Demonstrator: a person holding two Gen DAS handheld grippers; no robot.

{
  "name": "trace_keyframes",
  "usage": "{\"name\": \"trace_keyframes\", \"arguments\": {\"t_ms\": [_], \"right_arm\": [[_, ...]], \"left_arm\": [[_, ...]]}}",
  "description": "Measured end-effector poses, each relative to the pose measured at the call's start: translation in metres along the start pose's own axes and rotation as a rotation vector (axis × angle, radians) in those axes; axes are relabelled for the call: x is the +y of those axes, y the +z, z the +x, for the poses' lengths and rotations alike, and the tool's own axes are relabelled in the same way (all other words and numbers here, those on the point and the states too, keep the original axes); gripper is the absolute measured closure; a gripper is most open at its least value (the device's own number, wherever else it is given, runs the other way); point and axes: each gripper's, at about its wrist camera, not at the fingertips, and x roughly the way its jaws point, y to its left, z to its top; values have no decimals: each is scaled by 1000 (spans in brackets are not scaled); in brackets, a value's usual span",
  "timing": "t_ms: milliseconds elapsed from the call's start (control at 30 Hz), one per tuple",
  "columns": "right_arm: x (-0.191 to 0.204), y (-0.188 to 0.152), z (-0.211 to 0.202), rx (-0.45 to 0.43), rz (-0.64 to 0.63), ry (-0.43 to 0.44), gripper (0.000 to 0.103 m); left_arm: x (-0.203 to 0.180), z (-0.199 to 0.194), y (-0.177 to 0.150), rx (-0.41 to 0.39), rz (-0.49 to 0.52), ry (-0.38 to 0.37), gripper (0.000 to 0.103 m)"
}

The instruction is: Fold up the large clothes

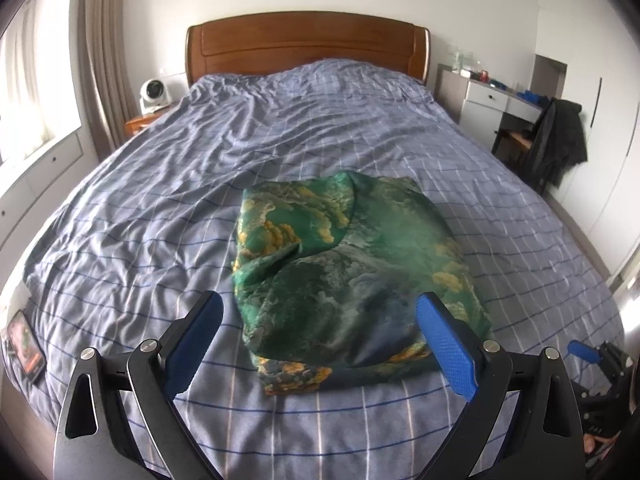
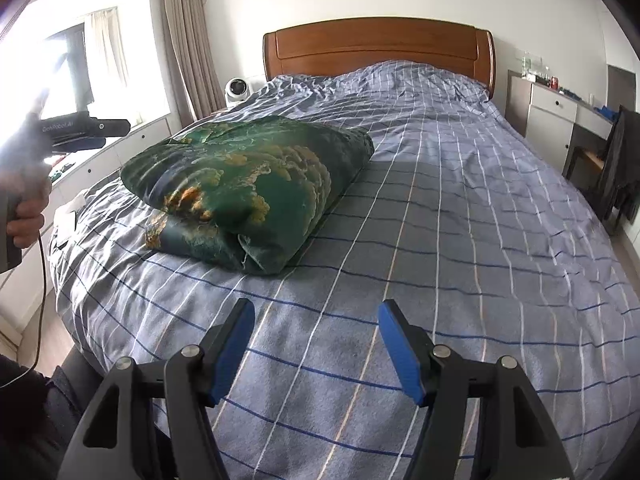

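A green garment with yellow patches (image 1: 352, 264) lies folded into a thick bundle on the blue checked bed cover (image 1: 160, 216). My left gripper (image 1: 320, 298) hovers just before the bundle's near edge, open, its blue pads (image 1: 444, 344) apart and touching nothing. In the right wrist view the same garment (image 2: 248, 184) sits to the left and farther off. My right gripper (image 2: 317, 306) is open over bare bed cover (image 2: 460, 220), with nothing between its fingers. A hand (image 2: 28, 216) holds the left gripper's body (image 2: 80, 128) at the left edge.
A wooden headboard (image 1: 308, 44) closes the far end of the bed. A white fan (image 1: 154, 94) stands on the left nightstand. A desk with drawers (image 1: 492, 100) and a dark jacket on a chair (image 1: 560, 144) are at the right. A phone-like device (image 1: 26, 344) lies at the bed's left edge.
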Motion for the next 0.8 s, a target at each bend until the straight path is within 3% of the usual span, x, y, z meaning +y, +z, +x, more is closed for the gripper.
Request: {"name": "trace_keyframes", "arguments": {"t_ms": [400,533,700,800], "right_arm": [[-2,1,-1,-5,-14,-17,37],[2,0,1,9,-27,-15,37],[7,1,1,14,-35,2,37],[7,2,4,24,-23,2,37]], "left_arm": [[-16,6,12,28,60,-37,5],[1,7,26,63,55,-76,5],[69,26,61,115,-113,-204,5],[115,63,73,219,-319,-344,5]]}}
